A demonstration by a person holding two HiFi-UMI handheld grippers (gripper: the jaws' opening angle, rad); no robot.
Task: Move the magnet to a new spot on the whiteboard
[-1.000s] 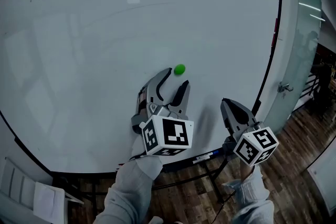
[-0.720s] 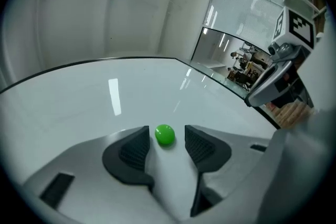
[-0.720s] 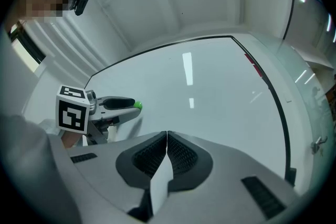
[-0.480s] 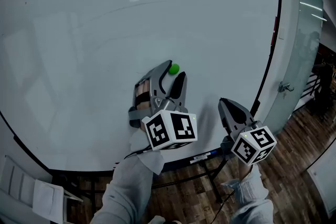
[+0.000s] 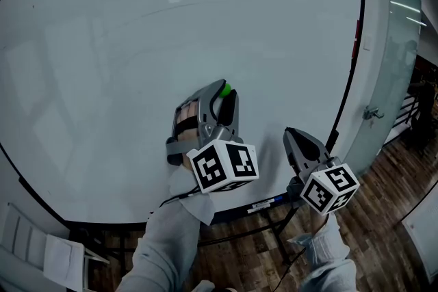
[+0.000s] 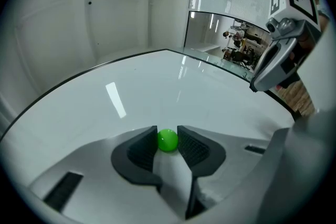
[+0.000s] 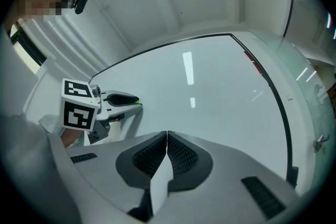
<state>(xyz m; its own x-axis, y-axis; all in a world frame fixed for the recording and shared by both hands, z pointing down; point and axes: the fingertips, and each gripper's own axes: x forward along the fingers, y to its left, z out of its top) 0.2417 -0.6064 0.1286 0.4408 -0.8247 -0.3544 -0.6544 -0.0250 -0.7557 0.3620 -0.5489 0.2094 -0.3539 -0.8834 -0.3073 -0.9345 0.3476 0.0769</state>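
The whiteboard (image 5: 123,37) is bare across its left and far stretches, so free spots look plentiful. Near its middle, the left gripper (image 5: 224,92) is closing its jaws on the green magnet (image 6: 167,140), and the pads appear to meet its sides while it sits on the board. This looks like the grasp step. Next, the magnet needs pulling or sliding free and setting down elsewhere. To the right, the right gripper (image 5: 289,135) hangs apart with jaws together and empty. Nothing blocks the way; the board's black frame (image 5: 353,72) bounds the right side.
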